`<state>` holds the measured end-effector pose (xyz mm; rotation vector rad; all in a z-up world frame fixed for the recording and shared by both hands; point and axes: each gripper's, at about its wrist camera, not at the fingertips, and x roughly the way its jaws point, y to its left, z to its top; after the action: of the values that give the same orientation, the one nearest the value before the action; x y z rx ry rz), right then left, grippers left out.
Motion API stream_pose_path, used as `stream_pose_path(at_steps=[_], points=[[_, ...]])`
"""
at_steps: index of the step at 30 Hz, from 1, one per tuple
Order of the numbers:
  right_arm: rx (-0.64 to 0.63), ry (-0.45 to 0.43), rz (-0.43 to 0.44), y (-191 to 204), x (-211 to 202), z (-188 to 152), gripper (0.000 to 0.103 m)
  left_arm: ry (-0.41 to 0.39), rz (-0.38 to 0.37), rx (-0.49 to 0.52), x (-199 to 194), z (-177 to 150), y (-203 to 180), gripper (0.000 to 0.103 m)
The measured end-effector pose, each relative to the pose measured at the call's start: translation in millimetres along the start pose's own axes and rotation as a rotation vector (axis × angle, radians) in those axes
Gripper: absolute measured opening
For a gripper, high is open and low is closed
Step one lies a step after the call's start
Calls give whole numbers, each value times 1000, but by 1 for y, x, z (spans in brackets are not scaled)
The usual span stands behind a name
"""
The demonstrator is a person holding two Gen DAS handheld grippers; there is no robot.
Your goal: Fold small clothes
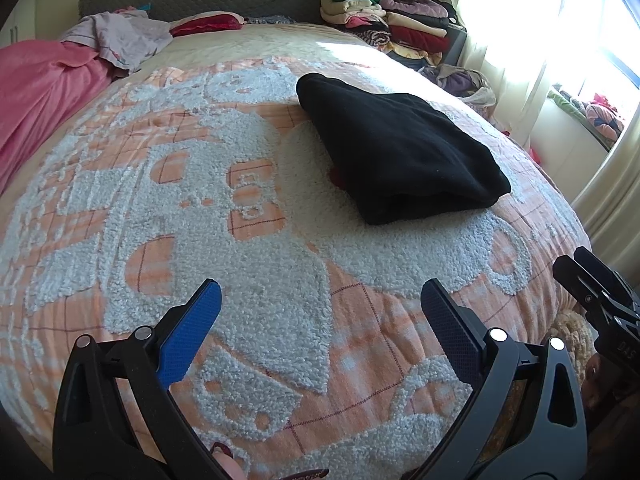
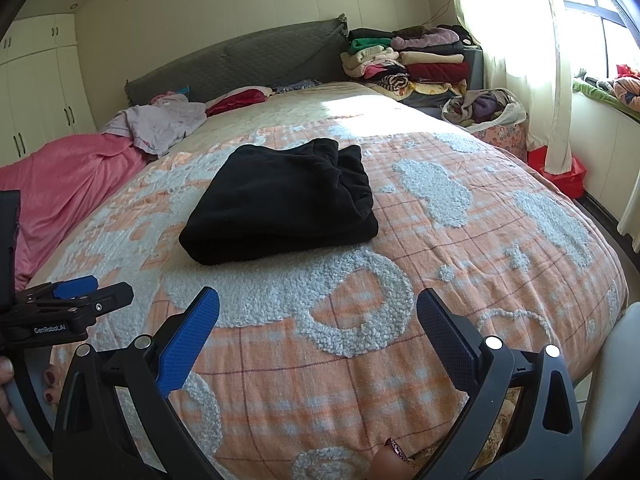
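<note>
Black garment (image 1: 400, 152) is seen folded into a thick, compact bundle on the bed (image 1: 240, 240), lying right of centre in the left wrist view and just left of centre in the right wrist view (image 2: 284, 200). It rests on the orange quilt with woolly white patches, apart from both tools.

The left hand-held gripper (image 1: 320, 320) is held wide open over bare quilt at the bottom of its frame, with nothing between its blue pads. The right hand-held gripper (image 2: 318, 322) is likewise spread wide and empty, low in its own frame. Each tool is also caught at the edge of the other's view.

The fold on this piece is judged to be finished, or nearly so. The next move is likely either a tidying of the bundle or its removal to a pile, after which a fresh item would be fetched. For a lift, both open ends of the bundle would need to be pinched through all layers, so that it does not fall open.

A speck of red shows under the bundle's left edge in the left wrist view; what it belongs to cannot be told. The kind of garment is hidden by the folding. Stacked clothes (image 2: 408, 60) at the upper right and crumpled ones (image 2: 160, 124) at the upper left are too distant to be identified.
</note>
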<state>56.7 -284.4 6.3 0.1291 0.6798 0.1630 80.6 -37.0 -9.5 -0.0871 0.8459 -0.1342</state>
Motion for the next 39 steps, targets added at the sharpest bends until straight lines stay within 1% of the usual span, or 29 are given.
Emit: stream_pose_path(at_steps=[19,23,26,28,30,31,33,34,35,36,38,39], points=[[5,-2,-7,-2,0,-1,98,0,8,25,-1,1,-3,94],[14,-6,-27,-6,-1,-1,98,14,15,27,3,-1,-4,94],[52,-13,-56,-15,-4,-1,98,38,29,12,8,-1,0,94],[94,-20,-92,-28,-8,-1,98,46,50,1,11,0,5,94],[163,-35,-146,-51,-17,-1,98,48,88,-10,11,3,14,94],[201,-42,-168,-65,-22,-1,98,40,116,-28,9,5,24,94],[287,-67,-240,-103,-38,-4,98,33,128,-63,4,11,44,94],[318,-77,-282,-121,-46,-7,98,27,136,-93,0,16,61,94],[356,-88,-345,-147,-56,-10,98,21,149,-116,-4,21,76,94],[386,-97,-402,-169,-65,-14,98,15,178,-138,-7,27,94,94],[455,-92,-550,-223,-81,-24,98,11,266,-188,-14,41,140,94],[489,-94,-607,-250,-88,-31,98,12,315,-224,-18,49,171,94]])
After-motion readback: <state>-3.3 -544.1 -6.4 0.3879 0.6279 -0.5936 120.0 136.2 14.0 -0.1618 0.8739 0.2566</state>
